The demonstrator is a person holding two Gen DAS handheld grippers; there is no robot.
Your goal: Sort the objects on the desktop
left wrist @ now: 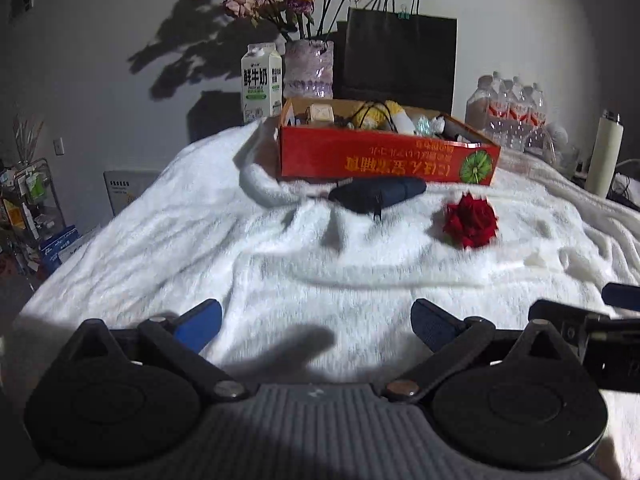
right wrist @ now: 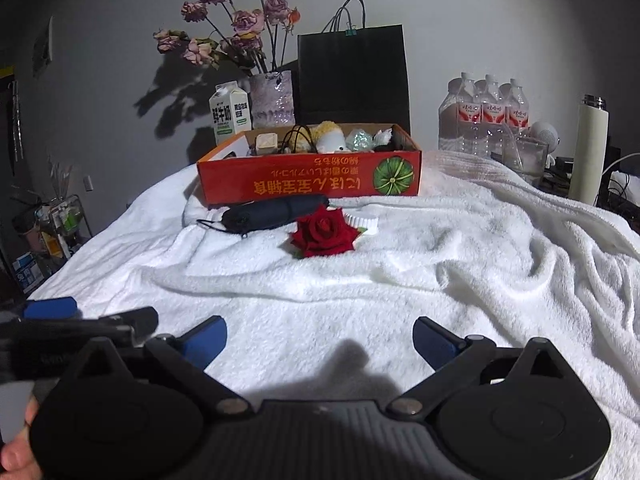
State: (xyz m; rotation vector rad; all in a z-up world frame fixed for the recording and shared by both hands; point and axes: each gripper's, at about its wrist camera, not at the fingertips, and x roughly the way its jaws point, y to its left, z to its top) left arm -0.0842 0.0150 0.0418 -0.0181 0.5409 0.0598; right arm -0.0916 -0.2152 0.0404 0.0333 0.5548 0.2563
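Note:
A red cardboard box [left wrist: 384,160] [right wrist: 308,178] sits on the white blanket, filled with small items such as a plush toy [right wrist: 330,136] and a cable. A dark folded umbrella [left wrist: 378,194] [right wrist: 276,214] lies just in front of the box. A red rose [left wrist: 470,220] [right wrist: 324,232] lies to the right of the umbrella, with a white comb-like item [right wrist: 366,222] behind it. My left gripper [left wrist: 316,324] is open and empty, low over the near blanket. My right gripper [right wrist: 320,340] is open and empty too, beside the left one.
A milk carton [left wrist: 261,80], a vase of dried roses [left wrist: 308,68] and a black paper bag [left wrist: 400,56] stand behind the box. Water bottles [right wrist: 486,116], a glass container [right wrist: 526,156] and a white flask [right wrist: 588,148] stand at right. A cluttered rack [left wrist: 28,200] stands far left.

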